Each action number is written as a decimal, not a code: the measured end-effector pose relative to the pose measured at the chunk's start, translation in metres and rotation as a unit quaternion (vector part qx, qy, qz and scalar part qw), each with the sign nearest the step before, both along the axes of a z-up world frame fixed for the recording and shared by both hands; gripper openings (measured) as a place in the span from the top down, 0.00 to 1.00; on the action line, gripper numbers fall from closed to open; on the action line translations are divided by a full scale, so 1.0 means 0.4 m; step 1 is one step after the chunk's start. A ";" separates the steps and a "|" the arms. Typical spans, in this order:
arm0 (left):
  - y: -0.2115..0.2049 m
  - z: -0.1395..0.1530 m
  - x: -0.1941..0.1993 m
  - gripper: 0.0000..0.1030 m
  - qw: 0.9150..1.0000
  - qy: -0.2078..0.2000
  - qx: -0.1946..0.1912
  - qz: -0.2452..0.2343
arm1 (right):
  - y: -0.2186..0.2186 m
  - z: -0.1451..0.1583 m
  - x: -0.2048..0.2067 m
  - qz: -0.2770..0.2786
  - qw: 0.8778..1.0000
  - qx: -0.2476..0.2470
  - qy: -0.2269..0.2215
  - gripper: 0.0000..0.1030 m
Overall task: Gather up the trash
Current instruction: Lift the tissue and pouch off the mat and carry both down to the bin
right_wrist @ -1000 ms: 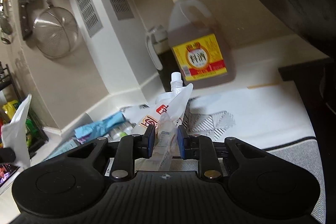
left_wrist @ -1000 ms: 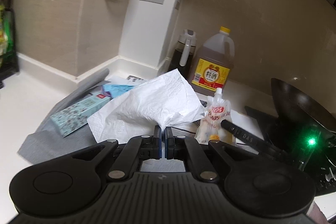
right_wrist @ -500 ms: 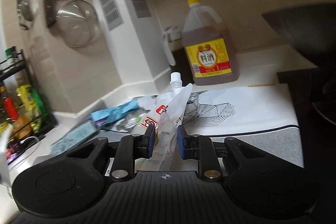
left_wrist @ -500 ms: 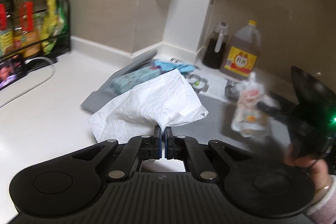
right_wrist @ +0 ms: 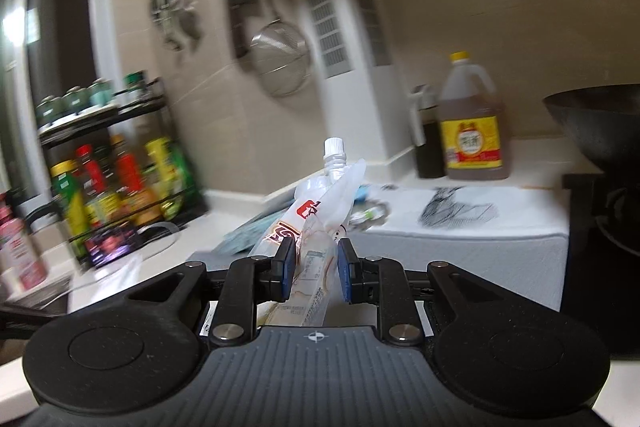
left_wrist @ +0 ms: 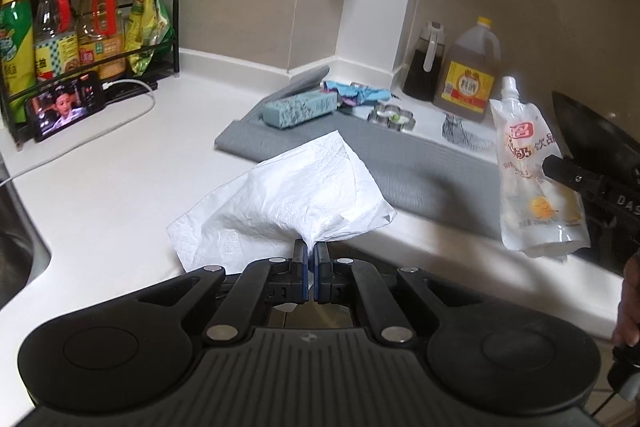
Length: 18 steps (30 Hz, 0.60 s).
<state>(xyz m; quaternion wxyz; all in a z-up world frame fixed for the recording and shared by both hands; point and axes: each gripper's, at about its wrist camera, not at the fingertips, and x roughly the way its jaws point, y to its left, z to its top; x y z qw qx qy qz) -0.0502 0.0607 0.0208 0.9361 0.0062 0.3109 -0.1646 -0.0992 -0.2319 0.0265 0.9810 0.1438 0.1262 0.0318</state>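
Note:
My left gripper (left_wrist: 311, 251) is shut on a crumpled white tissue (left_wrist: 288, 199) and holds it above the white counter (left_wrist: 100, 187). My right gripper (right_wrist: 314, 263) is shut on a clear drink pouch (right_wrist: 316, 227) with a white cap and red label. The pouch also shows in the left wrist view (left_wrist: 532, 179), held up at the right by the right gripper's fingers (left_wrist: 568, 171). On the grey mat (left_wrist: 420, 167) lie a teal patterned box (left_wrist: 300, 109), a blue wrapper (left_wrist: 360, 93) and a small metal cup (left_wrist: 392, 117).
A brown jug with a yellow label (left_wrist: 468, 83) and a dark bottle (left_wrist: 426, 67) stand at the back wall. A black wok (left_wrist: 592, 139) sits at the right. A rack of bottles (left_wrist: 80, 27) and a phone (left_wrist: 64, 105) stand at the left; the sink edge (left_wrist: 24, 247) is beside them.
Both grippers have pulled back from the mat and away from the wall, each keeping hold of its item. The right wrist view has swung left and is blurred.

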 end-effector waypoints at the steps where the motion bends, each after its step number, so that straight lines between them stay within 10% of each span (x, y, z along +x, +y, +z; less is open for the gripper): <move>1: 0.005 -0.006 -0.014 0.98 1.000 0.003 0.000 -0.002 | 0.011 0.001 -0.018 0.008 1.000 0.000 0.002 0.76; 18: 0.052 -0.114 -0.147 0.98 0.999 0.038 0.010 -0.012 | 0.190 -0.072 -0.135 0.114 0.990 -0.027 0.073 0.76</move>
